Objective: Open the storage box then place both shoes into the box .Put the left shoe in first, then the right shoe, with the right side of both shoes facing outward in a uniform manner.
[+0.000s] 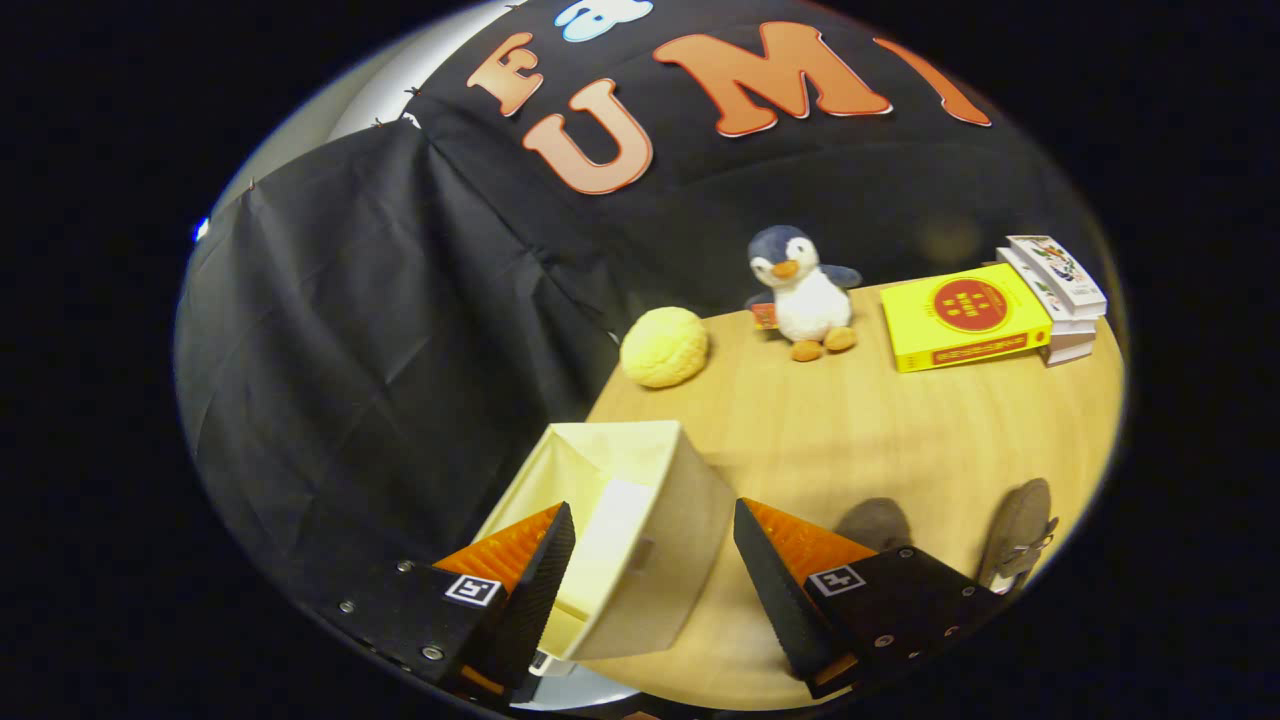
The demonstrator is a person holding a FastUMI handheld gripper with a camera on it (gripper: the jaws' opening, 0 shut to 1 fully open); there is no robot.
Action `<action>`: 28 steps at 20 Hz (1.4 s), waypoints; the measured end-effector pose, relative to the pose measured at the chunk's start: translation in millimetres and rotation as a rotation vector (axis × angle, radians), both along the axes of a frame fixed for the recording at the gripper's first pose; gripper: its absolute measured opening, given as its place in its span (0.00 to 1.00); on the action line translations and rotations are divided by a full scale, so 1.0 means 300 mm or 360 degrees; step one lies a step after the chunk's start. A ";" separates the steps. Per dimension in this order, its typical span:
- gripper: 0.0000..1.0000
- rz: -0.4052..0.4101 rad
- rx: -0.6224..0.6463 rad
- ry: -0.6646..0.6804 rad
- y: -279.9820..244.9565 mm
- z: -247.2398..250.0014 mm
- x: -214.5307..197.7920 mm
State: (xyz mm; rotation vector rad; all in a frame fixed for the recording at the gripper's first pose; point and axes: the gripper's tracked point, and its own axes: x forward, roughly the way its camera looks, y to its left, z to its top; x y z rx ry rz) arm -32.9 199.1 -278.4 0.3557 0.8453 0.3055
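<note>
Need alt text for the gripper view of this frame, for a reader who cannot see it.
The gripper, fingers open and touching nothing, hovers over a cream storage box at the edge of a wooden table, the box's near wall between the fingers. Two brown shoes lie just beyond the right finger; farther back sit a yellow ball, a plush penguin and stacked books.

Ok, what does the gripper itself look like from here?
The gripper has two wedge-shaped fingers that taper to points, with ribbed inner pads. Each finger sits on a black block with small screws and a square black-and-white marker on top. No cables in sight.
</note>
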 end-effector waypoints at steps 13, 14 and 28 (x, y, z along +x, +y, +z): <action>0.92 -0.0061 -0.0347 0.0218 -0.326 -0.406 -0.220; 0.91 -0.0048 -0.0373 0.0221 -0.334 -0.435 -0.219; 0.32 -0.0158 -0.0492 0.0207 -0.383 -0.621 -0.092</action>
